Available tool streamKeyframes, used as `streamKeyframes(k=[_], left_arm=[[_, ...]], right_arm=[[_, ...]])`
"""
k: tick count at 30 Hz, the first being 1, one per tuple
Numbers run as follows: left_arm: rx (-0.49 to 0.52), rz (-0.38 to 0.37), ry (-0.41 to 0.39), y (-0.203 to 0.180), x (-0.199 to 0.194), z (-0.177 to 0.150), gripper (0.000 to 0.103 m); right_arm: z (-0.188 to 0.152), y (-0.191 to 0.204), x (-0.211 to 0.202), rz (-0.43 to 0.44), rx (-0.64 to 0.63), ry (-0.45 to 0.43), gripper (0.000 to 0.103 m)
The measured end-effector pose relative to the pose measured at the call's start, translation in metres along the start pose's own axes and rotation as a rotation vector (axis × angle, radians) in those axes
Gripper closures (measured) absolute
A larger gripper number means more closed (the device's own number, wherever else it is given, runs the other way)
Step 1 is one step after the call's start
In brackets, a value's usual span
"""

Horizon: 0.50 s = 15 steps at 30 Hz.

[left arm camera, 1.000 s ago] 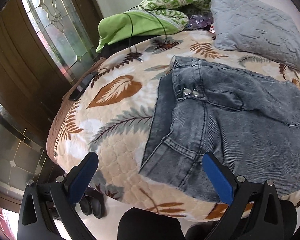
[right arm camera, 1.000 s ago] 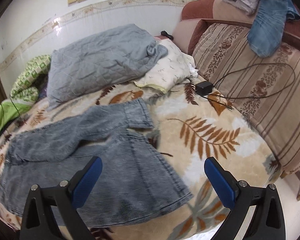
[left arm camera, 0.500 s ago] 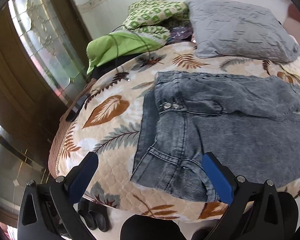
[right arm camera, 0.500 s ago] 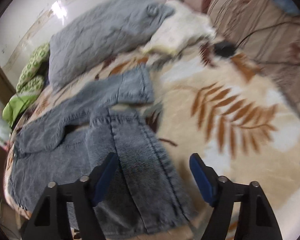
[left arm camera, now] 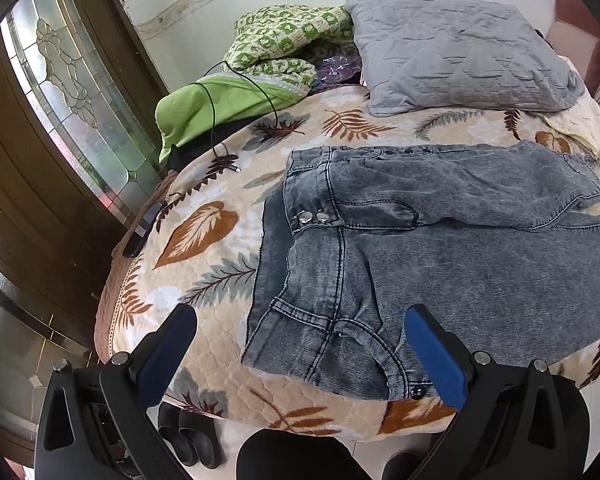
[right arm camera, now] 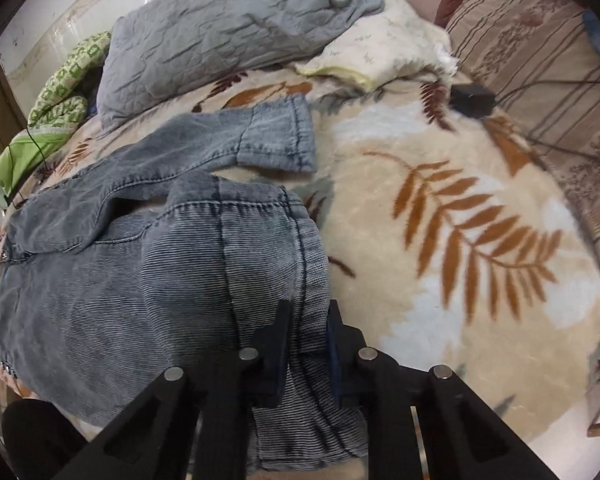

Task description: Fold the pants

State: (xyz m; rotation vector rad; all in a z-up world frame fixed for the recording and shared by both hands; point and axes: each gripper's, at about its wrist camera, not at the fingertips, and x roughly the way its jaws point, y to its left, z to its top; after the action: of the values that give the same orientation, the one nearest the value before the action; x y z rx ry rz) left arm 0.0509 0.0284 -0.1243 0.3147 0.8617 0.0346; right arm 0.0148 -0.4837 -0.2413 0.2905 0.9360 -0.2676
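Left wrist view: left gripper tilted down over the bed, jaws spread wide, released; waistband corner of the pants lies between them, untouched.
Right wrist view: right gripper pitched steeply down, jaws just closed, clenched on the near leg hem bunched between them.

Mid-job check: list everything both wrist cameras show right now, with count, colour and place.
jeans: one, grey-blue, spread flat on blanket
blanket: one, cream with brown leaves, covers bed
pillow: one, grey, far edge
green bedding: one heap, far left corner
charger: one, black, by striped cushion
slippers: one pair, black, on floor
left gripper: black and blue, open, over waistband
right gripper: black and blue, just closed on near leg hem
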Motion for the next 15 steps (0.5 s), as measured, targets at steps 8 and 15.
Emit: streamKeyframes(k=[8, 15], left_arm=[[0.002, -0.007, 0.021, -0.006, 0.007, -0.003, 0.000], [0.005, 0.001, 0.015, -0.002, 0.008, -0.005, 0.000]], right_arm=[[-0.007, -0.020, -0.010, -0.008, 0.084, -0.041, 0.086], [-0.005, -0.024, -0.013, -0.004, 0.113, -0.040, 0.073]])
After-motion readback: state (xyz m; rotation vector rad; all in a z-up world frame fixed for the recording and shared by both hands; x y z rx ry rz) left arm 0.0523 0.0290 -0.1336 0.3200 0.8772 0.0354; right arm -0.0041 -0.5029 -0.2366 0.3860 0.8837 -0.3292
